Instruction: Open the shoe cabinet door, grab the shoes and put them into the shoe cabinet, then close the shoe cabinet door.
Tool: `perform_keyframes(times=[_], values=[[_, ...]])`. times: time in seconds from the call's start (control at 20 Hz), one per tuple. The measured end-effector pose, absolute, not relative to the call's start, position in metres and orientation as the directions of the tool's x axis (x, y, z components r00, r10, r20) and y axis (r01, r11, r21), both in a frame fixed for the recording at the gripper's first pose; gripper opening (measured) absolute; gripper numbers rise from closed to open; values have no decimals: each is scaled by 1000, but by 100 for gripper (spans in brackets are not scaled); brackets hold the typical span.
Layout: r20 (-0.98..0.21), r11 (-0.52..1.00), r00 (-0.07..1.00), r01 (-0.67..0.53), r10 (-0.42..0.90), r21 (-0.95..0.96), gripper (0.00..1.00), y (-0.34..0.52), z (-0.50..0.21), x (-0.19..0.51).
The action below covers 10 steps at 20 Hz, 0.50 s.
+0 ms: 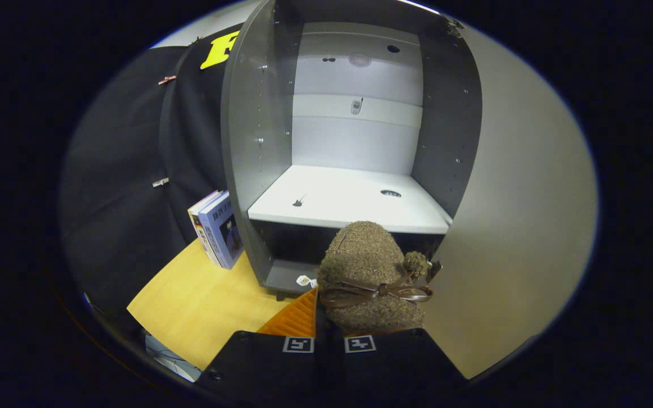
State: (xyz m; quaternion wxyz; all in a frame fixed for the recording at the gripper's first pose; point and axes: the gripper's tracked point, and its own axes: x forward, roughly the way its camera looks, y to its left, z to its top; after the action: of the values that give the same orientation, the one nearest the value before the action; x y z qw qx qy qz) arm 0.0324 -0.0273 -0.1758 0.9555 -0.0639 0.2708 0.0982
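A brown fuzzy shoe point(369, 266) with a dark ribbon bow stands just ahead of my fingers, its heel end pinched between them. My gripper point(329, 339) is shut on the shoe, with the fingers close together. The shoe hangs in front of the grey shoe cabinet point(258, 141), at the level of its lower compartment. The cabinet door point(508, 226) is swung open to the right of the shoe. Inside, a white shelf point(349, 201) lies bare beyond the shoe, and the dark lower compartment point(292, 243) sits below it.
Two books point(219, 229) lean against the cabinet's left wall on a wooden tabletop point(202, 306). An orange ridged surface point(295, 320) lies under the shoe, left of the fingers. Black cloth hangs to the left of the cabinet.
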Motion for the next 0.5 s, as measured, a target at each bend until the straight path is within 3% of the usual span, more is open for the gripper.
perform_keyframes(times=[0.25, 0.5], values=[[-480, 978, 862, -204, 164, -32, 5, -18, -128, 102], [-503, 988, 855, -151, 127, -8, 5, -15, -122, 172]])
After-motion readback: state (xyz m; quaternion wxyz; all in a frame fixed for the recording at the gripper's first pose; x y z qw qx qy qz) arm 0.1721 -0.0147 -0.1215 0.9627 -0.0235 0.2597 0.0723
